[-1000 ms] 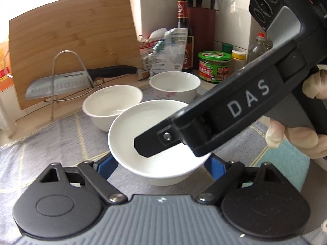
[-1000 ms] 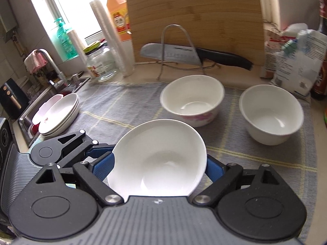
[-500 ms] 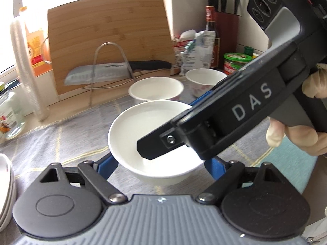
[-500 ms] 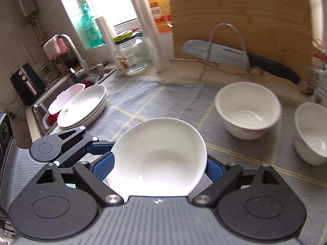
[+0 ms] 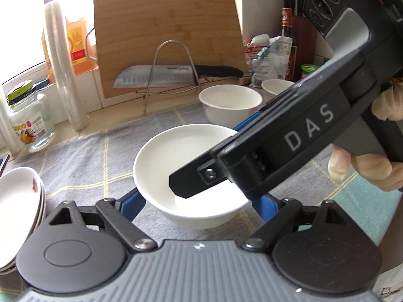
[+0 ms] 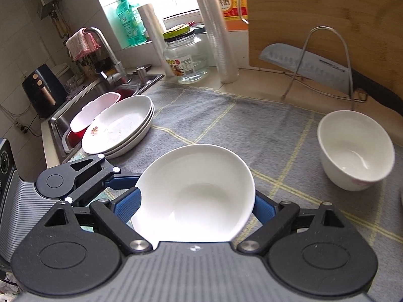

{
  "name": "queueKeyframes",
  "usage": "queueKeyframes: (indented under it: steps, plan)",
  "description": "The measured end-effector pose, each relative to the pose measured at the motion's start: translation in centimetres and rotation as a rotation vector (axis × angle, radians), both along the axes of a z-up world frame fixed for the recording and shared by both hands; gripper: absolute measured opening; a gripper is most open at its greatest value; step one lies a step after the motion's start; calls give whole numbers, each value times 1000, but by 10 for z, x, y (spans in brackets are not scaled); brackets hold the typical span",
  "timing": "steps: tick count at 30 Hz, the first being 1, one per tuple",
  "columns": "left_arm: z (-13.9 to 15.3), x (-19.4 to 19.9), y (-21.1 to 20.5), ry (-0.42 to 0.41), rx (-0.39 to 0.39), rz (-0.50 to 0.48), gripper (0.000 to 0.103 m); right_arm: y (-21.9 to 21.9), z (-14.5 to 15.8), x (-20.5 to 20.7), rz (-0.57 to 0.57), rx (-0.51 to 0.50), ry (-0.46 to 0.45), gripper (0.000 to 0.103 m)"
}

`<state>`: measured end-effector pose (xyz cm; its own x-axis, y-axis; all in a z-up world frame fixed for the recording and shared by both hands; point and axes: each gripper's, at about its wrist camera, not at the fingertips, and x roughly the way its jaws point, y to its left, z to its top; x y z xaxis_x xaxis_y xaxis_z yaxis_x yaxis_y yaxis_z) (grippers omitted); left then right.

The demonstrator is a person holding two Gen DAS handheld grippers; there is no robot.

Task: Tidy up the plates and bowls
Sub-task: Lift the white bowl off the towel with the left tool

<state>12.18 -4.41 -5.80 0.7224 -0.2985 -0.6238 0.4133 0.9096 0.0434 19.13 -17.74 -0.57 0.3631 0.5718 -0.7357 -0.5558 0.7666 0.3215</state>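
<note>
Right wrist view looks down on 1 plain white bowl (image 6: 194, 191), glossy and empty, wedged between the blue pads of the right gripper (image 6: 195, 205); its jaws are closed against the bowl's sides. The left gripper (image 6: 121, 178) reaches in from the left, and its blue finger lies at the bowl's near left edge. In the left wrist view the same bowl (image 5: 186, 176) sits between the left gripper's (image 5: 199, 202) 2 blue pads, which press its lower wall, so both pairs of jaws grip it, held above the grey checked cloth (image 6: 226, 123) on the tabletop. The right gripper's black body (image 5: 289, 146) crosses over the bowl, a gloved hand (image 5: 370, 168) on its handle.

Further off to the left, a stack of 3 shallow white plates (image 6: 121, 125) rests at the cloth's edge beside the sink (image 6: 60, 123). To the right stands 1 deeper white bowl (image 6: 352, 148); the left wrist view shows 2 such bowls (image 5: 230, 103), (image 5: 275, 86) side by side. Behind them lean 1 wooden cutting board (image 5: 166, 30) and 1 knife (image 5: 176, 74) on a wire rack (image 5: 173, 68).
</note>
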Motion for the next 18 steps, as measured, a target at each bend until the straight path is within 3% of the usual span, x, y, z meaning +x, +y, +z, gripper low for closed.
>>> queueKeyframes:
  steps: [18]
  plan:
    - [-16, 6, 24, 52, -15, 25, 90, 34, -19, 9, 26, -34, 46, 96]
